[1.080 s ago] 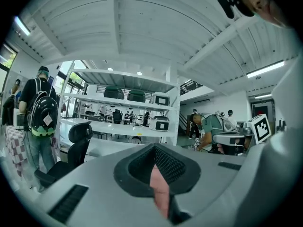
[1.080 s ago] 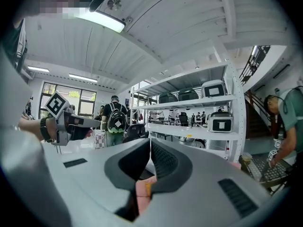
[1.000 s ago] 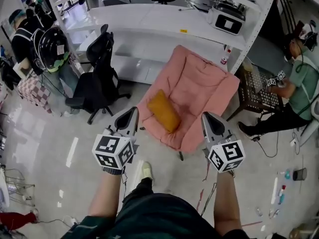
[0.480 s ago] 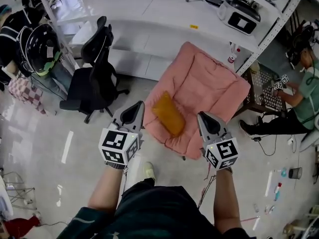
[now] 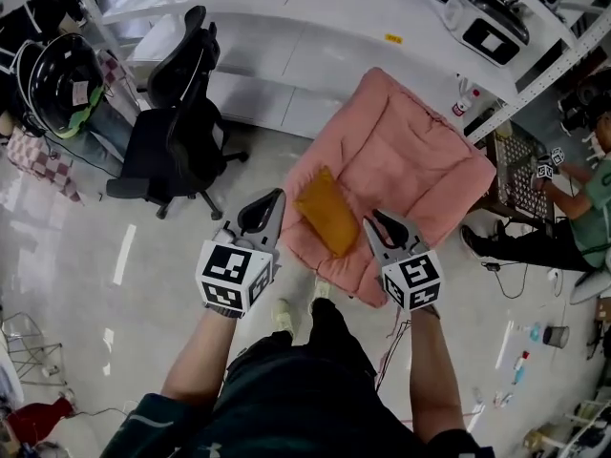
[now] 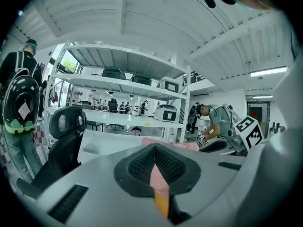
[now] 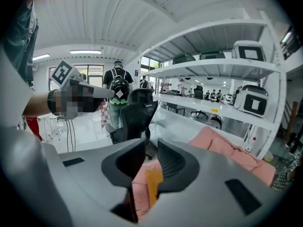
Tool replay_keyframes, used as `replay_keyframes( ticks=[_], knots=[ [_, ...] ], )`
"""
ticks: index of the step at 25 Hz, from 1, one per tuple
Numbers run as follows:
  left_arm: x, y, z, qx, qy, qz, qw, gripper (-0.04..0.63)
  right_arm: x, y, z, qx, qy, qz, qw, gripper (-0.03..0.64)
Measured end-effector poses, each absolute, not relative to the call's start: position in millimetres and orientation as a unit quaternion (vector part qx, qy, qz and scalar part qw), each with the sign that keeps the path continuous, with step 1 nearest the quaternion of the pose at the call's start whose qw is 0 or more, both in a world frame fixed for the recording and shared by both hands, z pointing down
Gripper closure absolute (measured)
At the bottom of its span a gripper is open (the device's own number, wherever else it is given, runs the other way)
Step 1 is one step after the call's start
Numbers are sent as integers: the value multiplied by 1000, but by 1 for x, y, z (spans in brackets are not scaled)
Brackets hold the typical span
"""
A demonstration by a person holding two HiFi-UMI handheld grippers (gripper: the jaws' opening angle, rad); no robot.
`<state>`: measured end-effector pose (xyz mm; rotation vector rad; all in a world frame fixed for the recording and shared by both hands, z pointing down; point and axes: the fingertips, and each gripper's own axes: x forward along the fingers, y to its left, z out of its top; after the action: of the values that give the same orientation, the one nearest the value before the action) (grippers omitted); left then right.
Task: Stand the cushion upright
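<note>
An orange cushion [image 5: 327,211] lies flat on the seat of a pink padded lounge chair [image 5: 410,160]. My left gripper [image 5: 277,197] hovers just left of the cushion, jaws shut and empty. My right gripper [image 5: 370,219] hangs just right of it, near the chair's front edge. Its jaws have just been opening; they stand slightly open with nothing between them. In the left gripper view the cushion [image 6: 161,203] and chair [image 6: 159,176] show as a sliver below the closed tips of the left gripper [image 6: 154,146]. In the right gripper view the cushion [image 7: 154,186] shows through the gap of the right gripper [image 7: 151,145].
A black office chair [image 5: 172,113] stands left of the pink chair. White shelving with appliances [image 5: 286,27] runs behind. A person [image 5: 582,189] sits at the right by a dark stool, and another with a backpack [image 5: 57,74] stands far left. Small items [image 5: 535,337] and cables lie on the floor.
Both grippers have moved forward and down to either side of the cushion. The right jaws have parted a little; the left stay shut. The cushion has not moved.
</note>
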<state>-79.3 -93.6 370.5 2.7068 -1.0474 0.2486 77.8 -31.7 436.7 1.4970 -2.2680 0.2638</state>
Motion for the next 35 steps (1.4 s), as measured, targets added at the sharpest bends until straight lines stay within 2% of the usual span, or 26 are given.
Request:
replay_keyframes(
  ticks=[18, 24, 35],
  knots=[
    [-53, -212, 480, 869, -450, 141, 148, 589, 111, -180, 603, 417, -848, 166, 281, 529],
    [-46, -234, 517, 858, -461, 153, 165, 589, 108, -203, 683, 372, -846, 200, 325, 481],
    [-38, -249, 572, 840, -477, 169, 197, 589, 101, -216, 809, 310, -823, 253, 403, 434]
  ],
)
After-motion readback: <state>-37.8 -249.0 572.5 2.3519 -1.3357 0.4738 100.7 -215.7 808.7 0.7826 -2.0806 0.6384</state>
